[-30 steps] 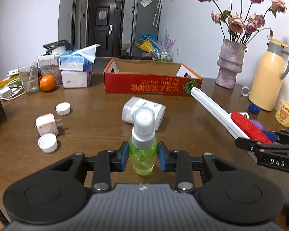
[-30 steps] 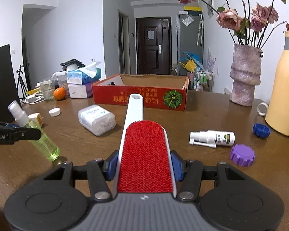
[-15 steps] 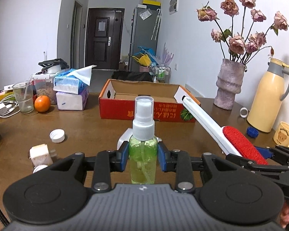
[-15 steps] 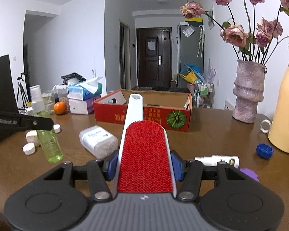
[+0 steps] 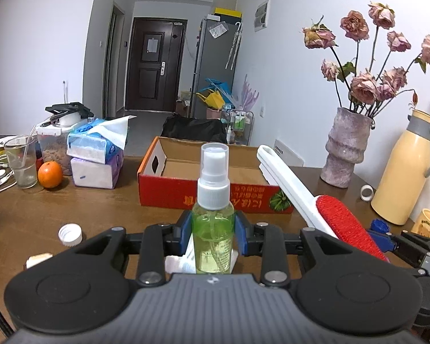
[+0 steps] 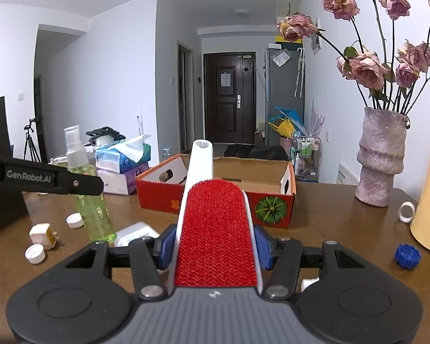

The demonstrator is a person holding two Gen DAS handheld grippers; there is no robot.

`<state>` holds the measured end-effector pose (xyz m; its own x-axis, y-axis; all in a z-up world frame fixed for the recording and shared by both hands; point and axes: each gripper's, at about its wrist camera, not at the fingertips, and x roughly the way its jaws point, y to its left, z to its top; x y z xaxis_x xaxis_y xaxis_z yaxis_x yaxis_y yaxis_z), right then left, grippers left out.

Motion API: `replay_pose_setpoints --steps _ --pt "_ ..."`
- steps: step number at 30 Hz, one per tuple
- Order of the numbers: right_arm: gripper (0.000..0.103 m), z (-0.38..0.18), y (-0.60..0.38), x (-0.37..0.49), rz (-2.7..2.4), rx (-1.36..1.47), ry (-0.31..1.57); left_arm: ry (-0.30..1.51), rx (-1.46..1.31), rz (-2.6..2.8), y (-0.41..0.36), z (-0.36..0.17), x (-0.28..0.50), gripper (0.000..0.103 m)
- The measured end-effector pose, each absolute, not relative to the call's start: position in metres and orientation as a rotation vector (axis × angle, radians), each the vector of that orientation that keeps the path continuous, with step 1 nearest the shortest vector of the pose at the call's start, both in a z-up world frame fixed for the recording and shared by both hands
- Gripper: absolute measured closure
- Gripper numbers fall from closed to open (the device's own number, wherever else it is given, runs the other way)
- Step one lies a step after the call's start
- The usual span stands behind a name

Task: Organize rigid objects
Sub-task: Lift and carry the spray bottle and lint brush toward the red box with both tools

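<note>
Green spray bottle (image 5: 213, 230) stands upright, pinched at its body between the blue pads of the left tongs (image 5: 213, 233), raised off the brown bench (image 5: 106, 203). The red-faced lint brush (image 6: 216, 229) is clamped in the right tongs (image 6: 215, 246), its white handle pointing toward the red cardboard box (image 6: 272, 200). White caps (image 6: 35, 253) and a blue cap (image 6: 407, 256) lie on the bench.

The brown wooden surface (image 5: 106, 209) carries a red cardboard box (image 5: 209, 197) at twelve o'clock, an orange (image 5: 50, 174) at ten, and a vase (image 5: 345, 149) at two.
</note>
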<state>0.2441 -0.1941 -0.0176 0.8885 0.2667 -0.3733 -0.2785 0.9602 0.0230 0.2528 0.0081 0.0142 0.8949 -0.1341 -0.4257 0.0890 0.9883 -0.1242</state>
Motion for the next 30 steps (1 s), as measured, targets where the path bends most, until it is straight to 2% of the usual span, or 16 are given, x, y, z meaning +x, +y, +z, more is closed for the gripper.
replay_pose_setpoints --steps 30 --pt "0.048 -0.018 -0.169 0.356 0.243 0.01 0.326 0.414 -0.127 -0.065 0.01 0.016 0.376 0.071"
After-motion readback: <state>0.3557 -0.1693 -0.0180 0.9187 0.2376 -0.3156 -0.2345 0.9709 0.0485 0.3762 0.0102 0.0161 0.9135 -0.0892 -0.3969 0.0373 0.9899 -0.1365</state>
